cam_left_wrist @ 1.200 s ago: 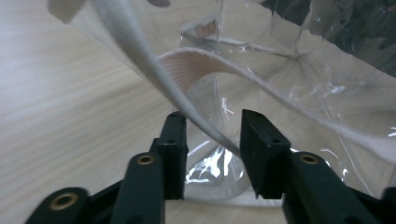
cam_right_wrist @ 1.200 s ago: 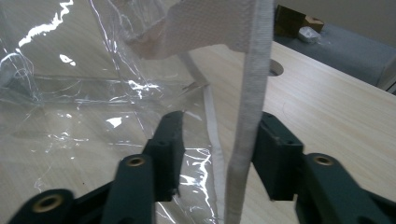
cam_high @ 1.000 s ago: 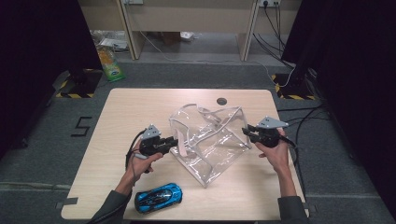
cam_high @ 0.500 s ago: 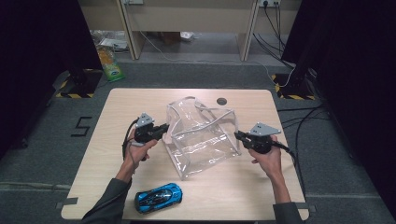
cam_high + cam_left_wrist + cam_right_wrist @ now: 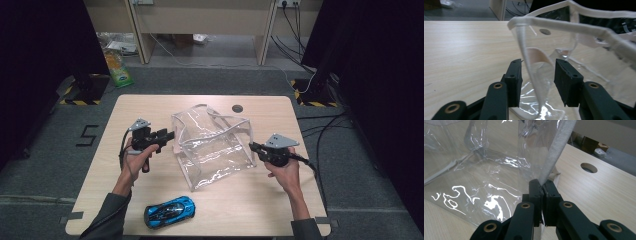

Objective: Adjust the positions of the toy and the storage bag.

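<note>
A clear plastic bag (image 5: 212, 145) with white trim stands open in the middle of the table. My left gripper (image 5: 169, 135) is open at the bag's left corner, and its jaws straddle the white corner seam (image 5: 531, 75) without pinching it. My right gripper (image 5: 253, 147) is shut on the bag's right edge, where the white trim (image 5: 557, 150) rises out of its closed jaws. A blue toy car (image 5: 169, 211) lies on the table near the front edge, left of centre.
The wooden table (image 5: 150, 107) has a round cable hole (image 5: 237, 108) behind the bag. Cables trail off the right side onto the grey floor. A green packet (image 5: 116, 67) lies on the floor at the back left, near a wooden desk.
Both grippers have moved apart and lifted the bag from crumpled to stretched open and upright. The left gripper's jaws now stand open around the seam.
</note>
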Demonstrator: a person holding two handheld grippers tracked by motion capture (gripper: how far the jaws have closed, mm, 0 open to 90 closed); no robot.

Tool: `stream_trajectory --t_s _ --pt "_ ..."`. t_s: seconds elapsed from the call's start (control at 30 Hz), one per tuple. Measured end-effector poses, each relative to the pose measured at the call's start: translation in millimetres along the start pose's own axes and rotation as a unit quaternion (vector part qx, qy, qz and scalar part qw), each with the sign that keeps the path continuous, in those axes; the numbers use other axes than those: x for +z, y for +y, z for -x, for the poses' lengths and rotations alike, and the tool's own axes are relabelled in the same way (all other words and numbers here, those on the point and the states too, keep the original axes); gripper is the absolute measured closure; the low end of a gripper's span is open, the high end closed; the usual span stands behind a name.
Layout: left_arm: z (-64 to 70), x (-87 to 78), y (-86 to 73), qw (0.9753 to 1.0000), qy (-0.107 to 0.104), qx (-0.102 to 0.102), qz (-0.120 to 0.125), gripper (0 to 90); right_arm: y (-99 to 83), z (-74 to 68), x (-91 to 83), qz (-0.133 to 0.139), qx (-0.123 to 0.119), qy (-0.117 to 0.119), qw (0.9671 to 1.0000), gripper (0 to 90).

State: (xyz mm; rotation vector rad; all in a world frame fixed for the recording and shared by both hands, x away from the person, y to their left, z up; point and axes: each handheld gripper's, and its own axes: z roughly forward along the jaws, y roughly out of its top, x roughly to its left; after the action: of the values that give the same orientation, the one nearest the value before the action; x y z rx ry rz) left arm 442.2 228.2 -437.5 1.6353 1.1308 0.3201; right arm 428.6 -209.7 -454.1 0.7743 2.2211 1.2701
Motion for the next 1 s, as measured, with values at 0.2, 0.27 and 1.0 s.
stream_trajectory --t_s 0.2,0.27,1.0 --pt "20.8 -17.0 10.6 0.9995 -0.025 -0.015 0.012 50.1 -1.4 -3.5 -1.3 -0.003 -0.012 -0.002 0.9999 87.1" --pt "26.0 -19.9 14.6 0.9992 -0.032 -0.02 0.017 49.2 -0.7 -4.0 -1.4 -0.007 -0.013 -0.003 0.9999 87.1" --pt "72.6 -9.7 14.0 0.9944 0.004 0.105 -0.013 83.3 35.4 11.5 -20.3 0.03 0.075 0.0 0.9967 39.8"
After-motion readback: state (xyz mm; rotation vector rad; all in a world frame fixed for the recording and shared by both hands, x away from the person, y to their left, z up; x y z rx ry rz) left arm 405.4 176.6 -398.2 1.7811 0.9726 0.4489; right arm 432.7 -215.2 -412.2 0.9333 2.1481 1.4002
